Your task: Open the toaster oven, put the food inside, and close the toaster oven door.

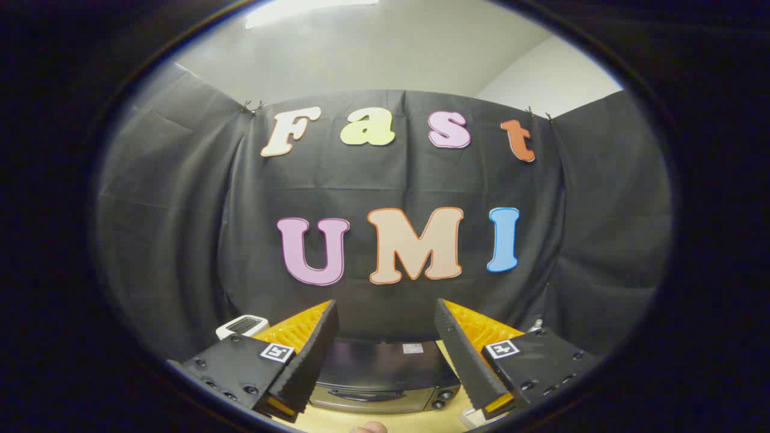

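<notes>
One step in hand: the first, opening the door; nothing looks begun.
Tool: the tool [385, 361] is held high with its fingers spread wide and nothing between them, at the lower middle of the frame.
Toaster oven: the toaster oven [385, 376] sits low in the frame on the bench [448, 415], seen through the gap between the fingers and well below their level.
Door: it appears closed, with the handle [365, 395] running across the front and knobs [444, 397] to its right.
Food: a small pale rounded edge [370, 427] shows at the bottom centre; I cannot tell what it is.
Other: a white ribbed object [242, 325] lies at lower left, beyond the left finger.
Next move: likely lowering and tilting the tool toward the handle, then closing on it to pull the door down.
</notes>
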The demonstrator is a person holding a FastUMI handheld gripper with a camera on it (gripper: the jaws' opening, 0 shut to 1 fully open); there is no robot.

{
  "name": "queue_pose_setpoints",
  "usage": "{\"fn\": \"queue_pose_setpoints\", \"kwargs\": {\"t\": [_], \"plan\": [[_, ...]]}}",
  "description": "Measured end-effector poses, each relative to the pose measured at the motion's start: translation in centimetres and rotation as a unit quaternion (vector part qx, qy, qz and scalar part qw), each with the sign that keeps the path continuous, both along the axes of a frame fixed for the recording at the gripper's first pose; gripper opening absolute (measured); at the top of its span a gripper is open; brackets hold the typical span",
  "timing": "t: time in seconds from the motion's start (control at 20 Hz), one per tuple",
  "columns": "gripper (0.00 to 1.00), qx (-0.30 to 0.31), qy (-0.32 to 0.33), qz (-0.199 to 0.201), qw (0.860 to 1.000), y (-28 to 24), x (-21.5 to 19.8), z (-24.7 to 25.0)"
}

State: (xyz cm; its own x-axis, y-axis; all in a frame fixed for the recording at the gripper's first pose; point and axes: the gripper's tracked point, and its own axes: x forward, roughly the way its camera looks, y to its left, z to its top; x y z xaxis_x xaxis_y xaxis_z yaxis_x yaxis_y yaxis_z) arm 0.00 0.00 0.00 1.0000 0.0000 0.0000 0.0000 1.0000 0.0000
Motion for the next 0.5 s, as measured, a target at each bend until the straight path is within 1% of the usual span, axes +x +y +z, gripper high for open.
{"fn": "queue_pose_setpoints", "kwargs": {"t": [0.5], "plan": [[1.0,0.012,0.0,-0.014,1.0,-0.8,0.4,0.0]]}}
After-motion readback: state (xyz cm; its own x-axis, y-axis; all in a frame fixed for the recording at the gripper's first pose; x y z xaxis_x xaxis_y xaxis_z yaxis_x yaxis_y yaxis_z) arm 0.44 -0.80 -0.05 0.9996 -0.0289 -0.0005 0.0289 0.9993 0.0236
